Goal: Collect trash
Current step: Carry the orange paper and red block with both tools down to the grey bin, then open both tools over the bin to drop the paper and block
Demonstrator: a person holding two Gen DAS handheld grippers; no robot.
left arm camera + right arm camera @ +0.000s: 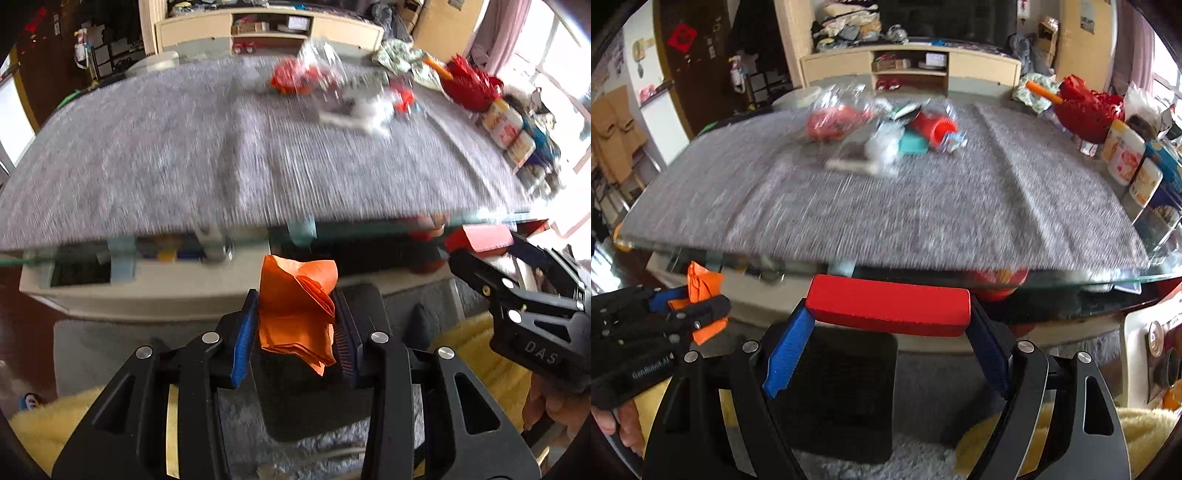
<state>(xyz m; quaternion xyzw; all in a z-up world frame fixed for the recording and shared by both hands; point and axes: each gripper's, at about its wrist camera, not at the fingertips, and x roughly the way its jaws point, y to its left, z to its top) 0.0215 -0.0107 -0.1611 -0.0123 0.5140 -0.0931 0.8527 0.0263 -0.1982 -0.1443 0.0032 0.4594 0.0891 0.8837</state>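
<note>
Left wrist view: left claw (295,317) is clamping a crumpled orange paper napkin (297,314) between its blue pads, holding it off the table (184,166), below the near edge and over a black bin-like shape (314,398), probably so it can be dropped in. Right claw (476,258) is showing at the right edge with a red block (480,238). More trash (343,92) is sitting blurred at the far side of the grey mat. Right wrist view: right claw (888,328) is gripping the red block (888,304) crosswise, pads pressing its two ends, carrying it level in front of the table (886,206). Left claw (689,304) with the orange paper napkin (701,295) is hanging just beside, lower left. Wrapper pile (882,129) is waiting, well apart from both claws.
</note>
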